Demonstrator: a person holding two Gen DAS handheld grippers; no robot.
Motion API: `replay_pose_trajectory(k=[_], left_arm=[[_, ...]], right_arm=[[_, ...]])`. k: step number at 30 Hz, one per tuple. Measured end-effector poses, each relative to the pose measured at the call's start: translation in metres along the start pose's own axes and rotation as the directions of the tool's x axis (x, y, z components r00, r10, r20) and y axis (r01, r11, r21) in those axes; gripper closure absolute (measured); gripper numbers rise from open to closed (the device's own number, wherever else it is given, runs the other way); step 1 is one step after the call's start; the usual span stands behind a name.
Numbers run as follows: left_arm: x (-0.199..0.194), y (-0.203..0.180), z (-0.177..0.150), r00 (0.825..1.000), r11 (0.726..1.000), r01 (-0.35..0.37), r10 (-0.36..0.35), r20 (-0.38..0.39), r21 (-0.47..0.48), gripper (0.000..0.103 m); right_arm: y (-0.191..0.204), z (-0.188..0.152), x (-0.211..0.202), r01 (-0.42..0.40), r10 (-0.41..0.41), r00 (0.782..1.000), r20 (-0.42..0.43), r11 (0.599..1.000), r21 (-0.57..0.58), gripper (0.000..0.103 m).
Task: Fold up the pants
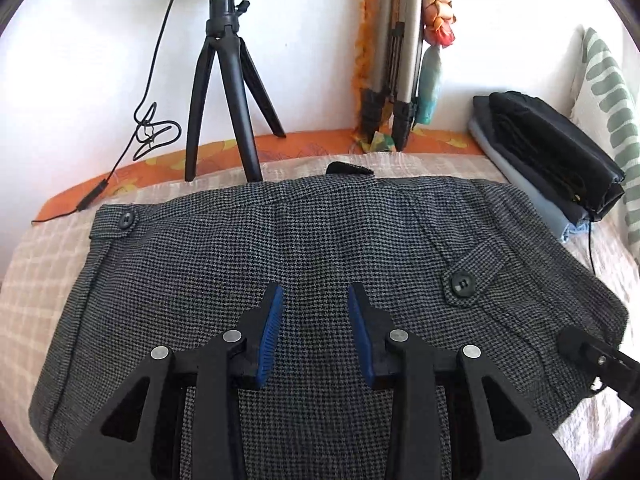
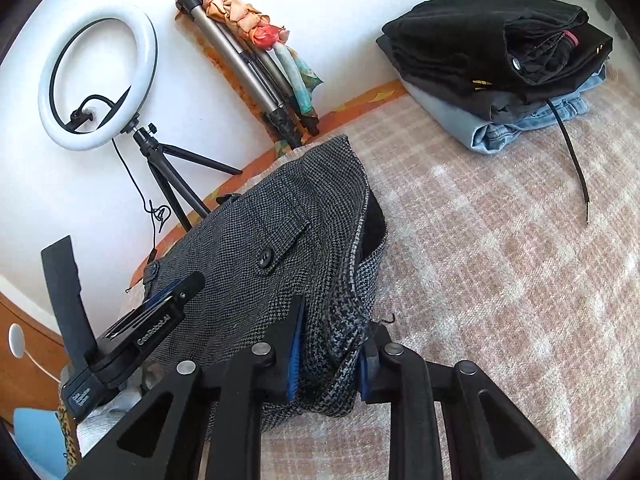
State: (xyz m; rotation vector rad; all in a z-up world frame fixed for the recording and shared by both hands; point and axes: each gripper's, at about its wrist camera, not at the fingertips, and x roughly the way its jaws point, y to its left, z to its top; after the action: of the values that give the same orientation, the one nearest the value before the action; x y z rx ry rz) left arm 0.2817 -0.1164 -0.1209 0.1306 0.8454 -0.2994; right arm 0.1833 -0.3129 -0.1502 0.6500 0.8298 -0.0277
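Grey houndstooth pants [image 1: 304, 256] lie folded on a pink checked blanket [image 1: 36, 280], with black buttons on pocket flaps. My left gripper [image 1: 316, 300] hovers over the middle of the pants, jaws open and empty. My right gripper [image 2: 332, 332] is shut on a bunched edge of the pants [image 2: 280, 240] at their right side. The right gripper also shows at the right edge of the left wrist view [image 1: 592, 356]. The left gripper shows in the right wrist view [image 2: 160, 312], resting above the pants.
A stack of folded dark and denim clothes [image 2: 500, 64] sits at the back right with a black strap [image 2: 572, 160] trailing. A ring light on a black tripod [image 2: 96, 80] and a folded silver tripod [image 2: 248, 76] stand against the white wall.
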Motion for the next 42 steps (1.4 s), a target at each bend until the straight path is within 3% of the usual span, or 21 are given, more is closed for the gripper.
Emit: replay_pose_trajectory(k=[3,8,13,17,21,25,30,34,42], left_arm=[[0.023,0.001,-0.006,0.999,1.000,-0.005,0.005,-0.047,-0.005,0.071],[0.019,0.002,-0.004,0.999,1.000,-0.010,0.010,-0.042,0.014,0.071],[-0.017,0.032,-0.004,1.000,0.997,0.007,-0.006,0.008,-0.083,0.071],[-0.049,0.063,-0.032,1.000,0.991,0.013,-0.011,0.016,-0.133,0.071],[-0.038,0.063,-0.064,0.999,0.997,-0.007,0.002,-0.054,-0.080,0.071],[-0.046,0.066,-0.066,0.999,0.998,0.010,-0.012,-0.042,-0.063,0.070],[-0.094,0.106,-0.054,0.999,0.993,0.025,-0.020,0.048,-0.119,0.070],[-0.128,0.158,-0.052,0.991,0.981,-0.042,0.065,0.116,-0.187,0.070],[-0.157,0.256,-0.071,0.980,0.908,-0.093,0.157,0.126,-0.409,0.070]], right_arm=[[0.005,0.000,-0.002,-0.001,0.001,1.000,0.010,1.000,-0.018,0.083],[0.019,0.001,-0.006,0.030,-0.027,0.999,0.036,0.996,-0.089,0.084],[0.039,0.009,-0.017,0.052,-0.037,0.995,0.088,0.983,-0.176,0.085],[0.055,0.012,-0.024,0.057,-0.032,0.994,0.104,0.968,-0.244,0.085],[0.070,0.013,-0.030,0.082,-0.044,0.991,0.127,0.947,-0.312,0.085],[0.093,0.016,-0.036,0.090,-0.043,0.990,0.136,0.928,-0.361,0.085],[0.144,0.014,-0.045,0.093,-0.016,0.986,0.165,0.877,-0.472,0.085],[0.190,0.001,-0.048,0.064,0.036,0.986,0.164,0.823,-0.564,0.086],[0.286,-0.053,-0.018,-0.024,0.110,0.992,0.066,0.665,-0.746,0.090]])
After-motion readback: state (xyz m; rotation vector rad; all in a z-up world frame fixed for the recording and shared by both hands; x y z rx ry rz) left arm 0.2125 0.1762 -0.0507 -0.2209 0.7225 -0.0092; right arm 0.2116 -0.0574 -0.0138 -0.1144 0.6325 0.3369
